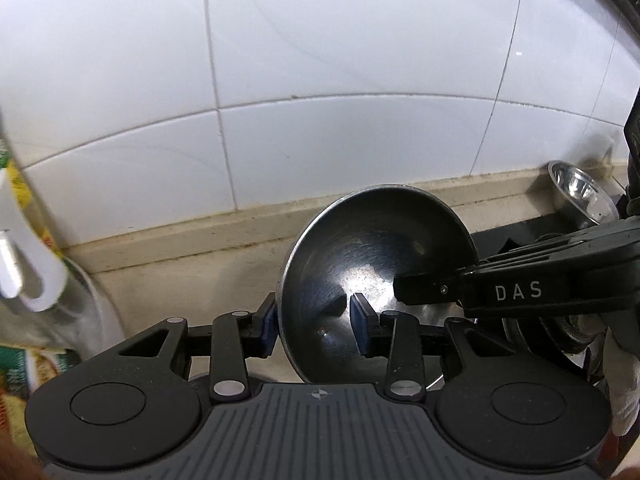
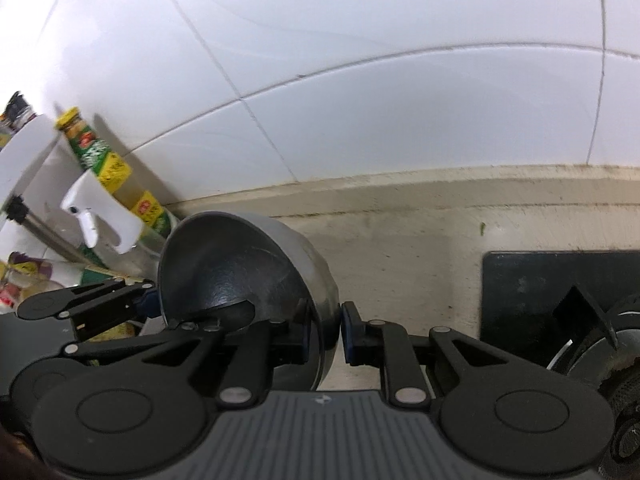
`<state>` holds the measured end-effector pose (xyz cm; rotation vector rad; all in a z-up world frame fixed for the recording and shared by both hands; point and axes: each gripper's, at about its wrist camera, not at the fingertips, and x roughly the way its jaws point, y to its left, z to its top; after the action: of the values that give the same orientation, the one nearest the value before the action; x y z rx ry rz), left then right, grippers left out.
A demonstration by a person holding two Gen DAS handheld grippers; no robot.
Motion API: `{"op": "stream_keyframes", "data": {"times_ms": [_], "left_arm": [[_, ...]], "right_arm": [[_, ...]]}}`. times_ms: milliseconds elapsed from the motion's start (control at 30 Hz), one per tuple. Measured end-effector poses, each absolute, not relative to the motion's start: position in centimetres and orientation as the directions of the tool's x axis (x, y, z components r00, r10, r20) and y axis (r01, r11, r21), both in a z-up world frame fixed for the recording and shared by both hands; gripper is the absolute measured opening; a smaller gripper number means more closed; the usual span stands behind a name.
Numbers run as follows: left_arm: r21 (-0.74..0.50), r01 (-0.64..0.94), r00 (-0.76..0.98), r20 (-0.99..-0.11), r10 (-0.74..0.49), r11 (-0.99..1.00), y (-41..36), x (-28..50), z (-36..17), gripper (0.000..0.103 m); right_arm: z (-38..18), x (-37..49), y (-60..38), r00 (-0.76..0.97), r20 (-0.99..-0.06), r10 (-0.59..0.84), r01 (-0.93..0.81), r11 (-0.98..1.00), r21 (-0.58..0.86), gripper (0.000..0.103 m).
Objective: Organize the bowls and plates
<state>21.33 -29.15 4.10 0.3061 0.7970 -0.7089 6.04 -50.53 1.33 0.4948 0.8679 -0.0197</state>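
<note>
One steel bowl [image 1: 372, 248] hangs tilted above the beige counter, held by both grippers at opposite sides of its rim. In the left wrist view my left gripper [image 1: 314, 328] is shut on the steel bowl's left wall, one blue pad outside and one inside. The right gripper [image 1: 404, 292] reaches in from the right, its finger inside the bowl. In the right wrist view the same bowl [image 2: 224, 280] sits left of centre. My right gripper [image 2: 326, 332] is shut on its right wall, and the left gripper [image 2: 148, 300] grips the far rim.
A second steel bowl [image 1: 580, 196] lies at the back right by the tiled wall. A black stove top [image 2: 540, 292] with a burner sits to the right. A white spray bottle [image 2: 100, 216] and a green-yellow bottle [image 2: 100, 156] crowd the left. A gloved hand [image 1: 620, 380] shows at the right edge.
</note>
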Motion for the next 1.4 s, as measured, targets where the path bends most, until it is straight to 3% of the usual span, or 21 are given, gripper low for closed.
{"op": "stream_keyframes", "data": {"times_ms": [900, 1400], "left_arm": [[0.002, 0.605, 0.580, -0.687, -0.438, 0.796, -21.5, 17.4, 7.4, 0.049], [-0.015, 0.571, 0.555, -0.730, -0.399, 0.821, -17.6, 16.8, 5.2, 0.052]], "right_arm": [[4.5, 5.3, -43.6, 0.651, -0.719, 0.243, 0.068, 0.925, 0.374, 0.014], [2.9, 5.8, -39.7, 0.576, -0.766, 0.285, 0.029, 0.929, 0.368, 0.014]]}}
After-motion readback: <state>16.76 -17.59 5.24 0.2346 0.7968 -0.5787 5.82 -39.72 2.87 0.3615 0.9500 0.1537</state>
